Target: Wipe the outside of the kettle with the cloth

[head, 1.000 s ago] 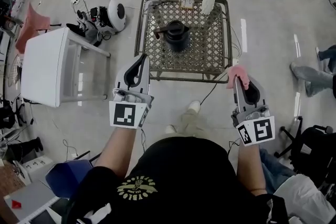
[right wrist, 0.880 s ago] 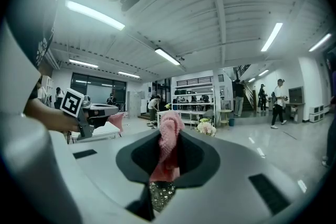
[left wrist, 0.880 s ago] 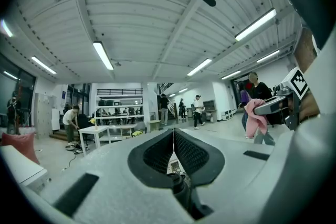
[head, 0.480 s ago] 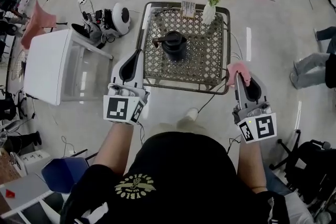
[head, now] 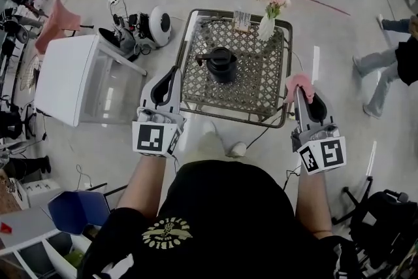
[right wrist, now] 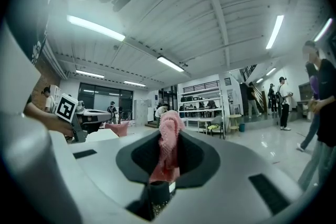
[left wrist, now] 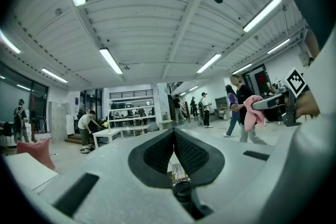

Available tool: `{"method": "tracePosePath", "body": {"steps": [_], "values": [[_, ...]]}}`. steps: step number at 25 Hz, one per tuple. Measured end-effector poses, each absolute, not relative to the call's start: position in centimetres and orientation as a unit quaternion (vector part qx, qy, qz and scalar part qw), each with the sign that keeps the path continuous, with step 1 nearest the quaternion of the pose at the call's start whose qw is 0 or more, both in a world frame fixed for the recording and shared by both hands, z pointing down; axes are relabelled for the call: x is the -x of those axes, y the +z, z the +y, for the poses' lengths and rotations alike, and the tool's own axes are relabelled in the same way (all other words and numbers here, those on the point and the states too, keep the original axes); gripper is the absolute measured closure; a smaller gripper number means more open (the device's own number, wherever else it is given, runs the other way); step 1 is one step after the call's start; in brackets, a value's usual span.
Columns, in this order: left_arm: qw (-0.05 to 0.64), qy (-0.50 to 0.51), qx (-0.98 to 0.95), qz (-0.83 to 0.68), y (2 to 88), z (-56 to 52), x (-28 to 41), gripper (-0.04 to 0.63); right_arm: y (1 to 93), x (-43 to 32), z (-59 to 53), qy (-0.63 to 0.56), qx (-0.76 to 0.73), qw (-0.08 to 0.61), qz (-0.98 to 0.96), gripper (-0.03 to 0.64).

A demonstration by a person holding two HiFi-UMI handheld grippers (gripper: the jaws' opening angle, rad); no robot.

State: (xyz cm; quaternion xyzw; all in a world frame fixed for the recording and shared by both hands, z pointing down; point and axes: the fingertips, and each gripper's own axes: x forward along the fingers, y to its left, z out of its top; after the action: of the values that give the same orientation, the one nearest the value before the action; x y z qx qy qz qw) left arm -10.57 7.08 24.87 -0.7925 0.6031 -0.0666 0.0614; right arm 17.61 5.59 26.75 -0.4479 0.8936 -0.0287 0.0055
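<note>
My left gripper (head: 173, 72) has its jaws pressed together, nothing between them. My right gripper (head: 300, 91) pinches the pink cloth (head: 298, 82). The black kettle (head: 222, 64) stands upright on the wicker table (head: 264, 78), apart from both grippers.

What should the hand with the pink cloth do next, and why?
Probably move the right gripper forward to the kettle. It already pinches the cloth, yet the kettle stands untouched on the table, well apart from it.
</note>
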Motion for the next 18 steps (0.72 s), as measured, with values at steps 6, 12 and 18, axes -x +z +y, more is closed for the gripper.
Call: {"method": "tracePosePath", "body": {"steps": [6,12,18], "values": [[0.058,-0.065,0.806,0.586,25.4,6.2,10.8,0.586,27.4,-16.6,4.4,-0.038,0.444,0.006,0.895,0.563],[0.043,-0.065,0.815,0.574,26.8,2.7,11.1,0.586,28.3,-16.0,1.5,-0.046,0.448,0.002,0.893,0.563],[0.028,-0.073,0.825,0.560,27.7,-1.5,11.5,0.586,28.8,-14.0,-2.3,-0.055,0.443,0.000,0.895,0.563]]}}
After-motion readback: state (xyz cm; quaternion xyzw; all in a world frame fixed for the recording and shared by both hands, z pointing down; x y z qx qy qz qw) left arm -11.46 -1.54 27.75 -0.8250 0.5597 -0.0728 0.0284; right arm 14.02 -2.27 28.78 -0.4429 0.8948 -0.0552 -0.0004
